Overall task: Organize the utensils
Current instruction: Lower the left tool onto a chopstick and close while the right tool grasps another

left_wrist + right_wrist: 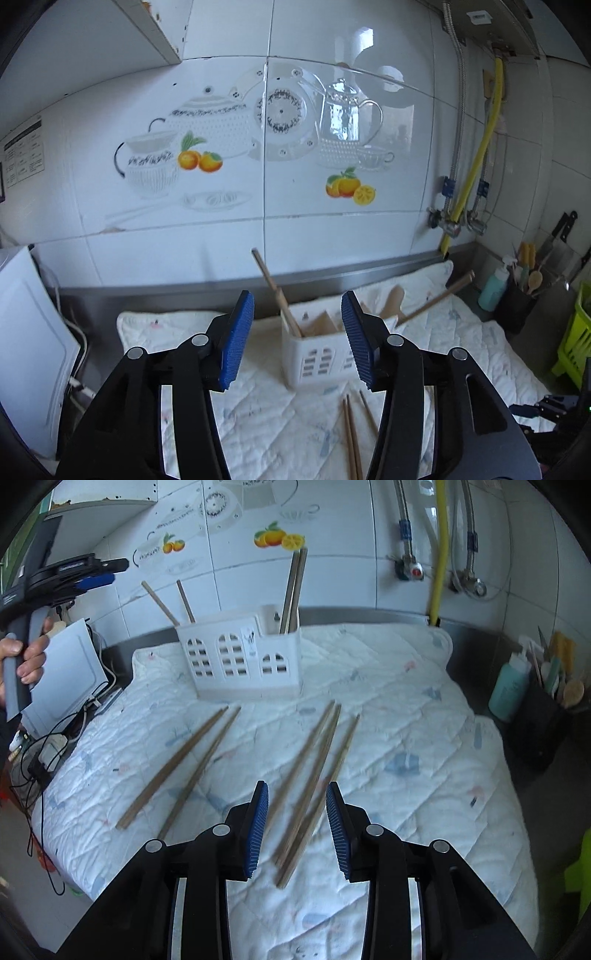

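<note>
A white plastic utensil holder (240, 661) stands on a quilted white cloth (388, 716) near the wall, with chopsticks upright in its left end (162, 603) and right end (293, 590). Two chopsticks (181, 764) lie on the cloth at the left, three more (314, 771) in the middle. My right gripper (297, 825) is open, low over the near ends of the middle three. My left gripper (297, 341) is open and empty, raised above and in front of the holder (314, 354); it also shows in the right wrist view (99, 578), held high at the left.
A black pot of kitchen tools (550, 709) and a teal bottle (508, 690) stand at the right by the wall. A white board (66, 672) and cables (48, 753) sit at the left edge. A green rack (574, 343) is at the far right.
</note>
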### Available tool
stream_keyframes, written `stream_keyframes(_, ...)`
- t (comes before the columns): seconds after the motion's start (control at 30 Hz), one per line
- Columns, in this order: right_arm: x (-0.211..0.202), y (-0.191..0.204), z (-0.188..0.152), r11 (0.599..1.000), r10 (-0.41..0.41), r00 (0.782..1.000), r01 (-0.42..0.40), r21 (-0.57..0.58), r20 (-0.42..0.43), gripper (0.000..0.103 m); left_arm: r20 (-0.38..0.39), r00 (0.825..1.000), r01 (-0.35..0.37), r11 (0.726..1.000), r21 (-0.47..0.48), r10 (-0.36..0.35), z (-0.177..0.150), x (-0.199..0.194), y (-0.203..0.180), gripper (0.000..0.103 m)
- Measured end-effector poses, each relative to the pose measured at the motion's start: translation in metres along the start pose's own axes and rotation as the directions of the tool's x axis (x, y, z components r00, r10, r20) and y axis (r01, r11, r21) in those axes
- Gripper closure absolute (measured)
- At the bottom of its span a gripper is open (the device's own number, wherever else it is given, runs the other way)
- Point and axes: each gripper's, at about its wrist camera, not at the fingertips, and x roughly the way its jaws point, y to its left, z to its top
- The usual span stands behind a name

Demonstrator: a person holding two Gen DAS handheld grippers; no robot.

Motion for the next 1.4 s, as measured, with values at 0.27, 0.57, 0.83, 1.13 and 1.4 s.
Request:
stream_keyframes(0.27,0.011,0.002,-0.039,0.998,-0.019,0.999,0.021,0.052,-0.037,0.072,-0.063,0.998,0.015,1.0,-0.008,-0.016,-0.076,-0.034,-0.007,0.04)
stream_keyframes(0.57,0.026,0.002,-0.063,0.993,-0.019,0.997,0.027,0.112,-0.07,0.083,-0.158,0.987,-0.032,0.997,-0.072,0.02,-0.144,-0.048,0.001,0.037)
stream_keyframes(0.83,0.034,0.005,-0.066,0.991,-0.087,0.994,0.094,0.101,-0.069,0.09,-0.223,0.974,-0.038,0.999,-0.036,0.029,-0.183,-0.051,-0.008,0.035)
stream_keyframes(1.13,0.043,-0.003,-0.062,0.985,-0.109,0.992,0.116,0.127,-0.058,0.09,-0.353,0.933,0.067,0.998,-0.006,-0.065,-0.227,-0.031,-0.032,0.048)
stream_keyframes(1.4,0.045,-0.005,-0.059,0.984,-0.101,0.993,0.108,0.139,-0.057,0.091,-0.434,0.895,0.097,0.995,-0.031,-0.101,-0.249,-0.002,-0.039,0.066)
